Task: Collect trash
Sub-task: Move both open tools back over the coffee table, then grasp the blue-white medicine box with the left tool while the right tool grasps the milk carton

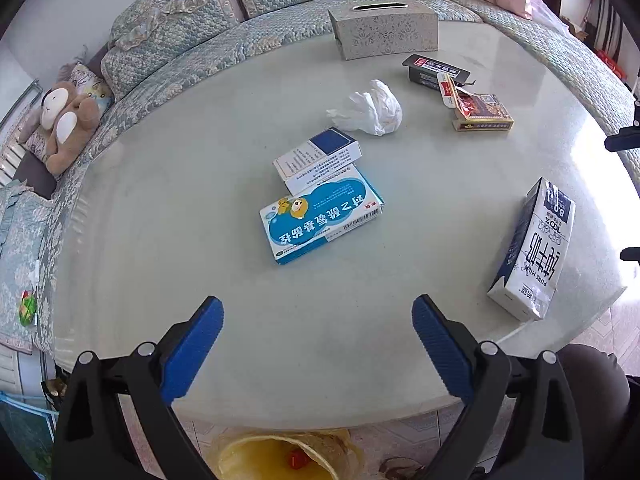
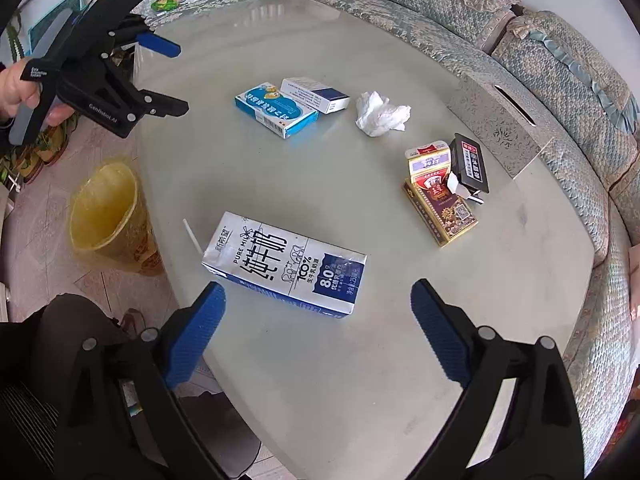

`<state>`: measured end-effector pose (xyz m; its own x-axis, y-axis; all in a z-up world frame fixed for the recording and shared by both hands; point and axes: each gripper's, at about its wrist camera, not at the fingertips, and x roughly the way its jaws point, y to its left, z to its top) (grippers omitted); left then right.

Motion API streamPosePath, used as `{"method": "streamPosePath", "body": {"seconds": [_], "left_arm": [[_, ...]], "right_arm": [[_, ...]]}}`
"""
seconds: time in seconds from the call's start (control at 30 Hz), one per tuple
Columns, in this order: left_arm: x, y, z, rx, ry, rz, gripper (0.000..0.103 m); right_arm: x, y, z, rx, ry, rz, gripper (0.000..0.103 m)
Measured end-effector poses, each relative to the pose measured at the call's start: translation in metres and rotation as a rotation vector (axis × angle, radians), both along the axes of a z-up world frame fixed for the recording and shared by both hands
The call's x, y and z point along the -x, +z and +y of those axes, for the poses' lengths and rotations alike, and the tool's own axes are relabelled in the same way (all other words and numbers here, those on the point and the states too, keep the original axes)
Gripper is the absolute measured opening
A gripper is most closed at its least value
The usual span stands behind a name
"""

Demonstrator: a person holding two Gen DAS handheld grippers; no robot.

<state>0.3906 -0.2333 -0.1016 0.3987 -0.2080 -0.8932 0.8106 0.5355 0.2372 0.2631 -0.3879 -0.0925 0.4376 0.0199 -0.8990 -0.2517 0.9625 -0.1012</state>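
From the left wrist camera, the left gripper (image 1: 318,326) hangs over the near edge of a round, pale glass table (image 1: 160,240), its blue-padded jaws spread wide with nothing between them. Near the table's middle lies a light blue medicine box (image 1: 322,220), and a smaller white and navy box (image 1: 318,156) rests partly on its far end. Just beyond them sits a crumpled white tissue (image 1: 370,109). Farther right is a red and gold cigarette pack (image 1: 482,113) with its lid flipped open, touching a black packet (image 1: 434,69). A patterned tissue box (image 1: 386,34) stands at the far edge. A milk carton (image 1: 534,250) lies near the right rim. Below the table's near edge, a yellow-lined waste bin (image 1: 276,456) shows on the floor. A teddy bear (image 1: 64,120) sits on the sofa (image 1: 192,32) to the left. From the right wrist camera, the right gripper (image 2: 318,322) also has its jaws wide apart and empty, poised just short of the milk carton (image 2: 286,262), which lies on its side with a white straw (image 2: 192,236) at its top end. The left gripper (image 2: 160,76), held in a hand (image 2: 20,88), appears at upper left above the bin (image 2: 106,212).
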Motion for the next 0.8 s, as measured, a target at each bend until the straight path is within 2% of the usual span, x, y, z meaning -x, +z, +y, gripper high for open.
{"method": "streamPosePath", "body": {"seconds": [0.27, 0.4, 0.57, 0.8], "left_arm": [[-0.052, -0.034, -0.020, -0.069, -0.145, 0.076, 0.093], [-0.076, -0.056, -0.030, -0.097, -0.198, 0.144, 0.093], [-0.090, -0.080, -0.041, -0.122, -0.275, 0.227, 0.093], [-0.104, -0.102, -0.048, -0.140, -0.319, 0.300, 0.093]], "right_arm": [[-0.027, -0.031, -0.004, 0.062, 0.107, 0.096, 0.092], [-0.038, -0.045, -0.006, 0.063, 0.163, 0.133, 0.092], [-0.050, -0.057, -0.006, 0.062, 0.219, 0.157, 0.093], [-0.060, -0.058, 0.001, 0.043, 0.319, 0.172, 0.095]]}}
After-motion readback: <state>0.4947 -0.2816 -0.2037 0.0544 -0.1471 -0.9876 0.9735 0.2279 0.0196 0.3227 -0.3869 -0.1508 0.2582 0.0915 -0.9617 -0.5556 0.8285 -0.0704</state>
